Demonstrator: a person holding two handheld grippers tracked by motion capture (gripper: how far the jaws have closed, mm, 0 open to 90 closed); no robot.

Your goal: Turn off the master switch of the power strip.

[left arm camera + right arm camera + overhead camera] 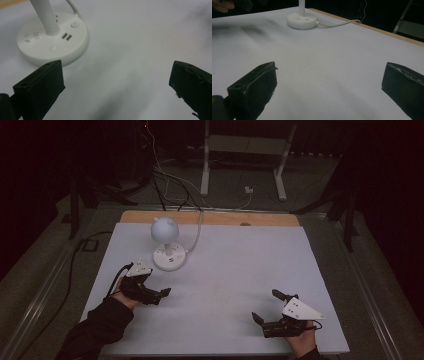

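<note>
Dim room, one table with a white sheet-covered top (235,270) and a strip of bare wood along its far edge. Two hand-held black two-jaw grippers, one per hand, both low over the near part of the sheet and well apart from each other. At the left, the left gripper (162,294) sits in a dark-sleeved hand, grey three-cornered plate on top, pointing right; in the left gripper view its jaws stand wide apart with nothing but white sheet between them. Just beyond it, on the left half of the table toward the far side, stands one white desk lamp (168,245): a round flat plastic base, a slim white stem, a rounded head tilted over it. In the left gripper view the base (53,40) shows one pair of small dark slots, several pale buttons and a white cable leaving the back toward the table's far edge. At the right, the right gripper (266,306), also plate-topped, points left and away; its jaws are likewise spread wide, empty, over bare sheet. The lamp sits far off in the right gripper view.
</note>
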